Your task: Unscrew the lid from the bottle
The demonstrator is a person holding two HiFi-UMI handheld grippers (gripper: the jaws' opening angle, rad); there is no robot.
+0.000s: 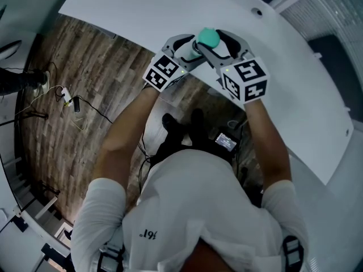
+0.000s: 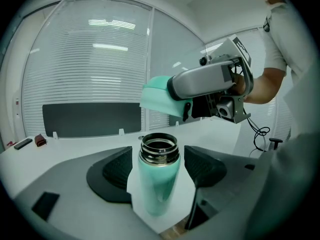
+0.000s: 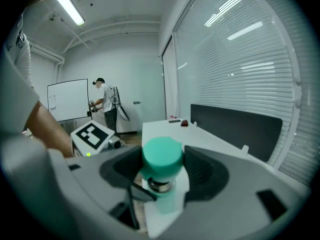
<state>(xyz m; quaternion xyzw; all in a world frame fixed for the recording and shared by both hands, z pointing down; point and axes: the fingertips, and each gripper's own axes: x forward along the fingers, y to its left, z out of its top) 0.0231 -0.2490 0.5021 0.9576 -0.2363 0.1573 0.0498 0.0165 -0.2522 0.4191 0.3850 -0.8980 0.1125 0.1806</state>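
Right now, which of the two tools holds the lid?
The right tool: its jaws grip the teal lid, lifted off the bottle. The left tool grips the bottle body.

Your room is evenly bright. A ceiling strip light glows up and left of the bottle, and lamp reflections streak the blinds behind the bottle. Both gripper views bulge and darken toward their round rims. Your left one is crisp; your right is soft, the lid above the bottle blurred. Your head view bends the worktop.
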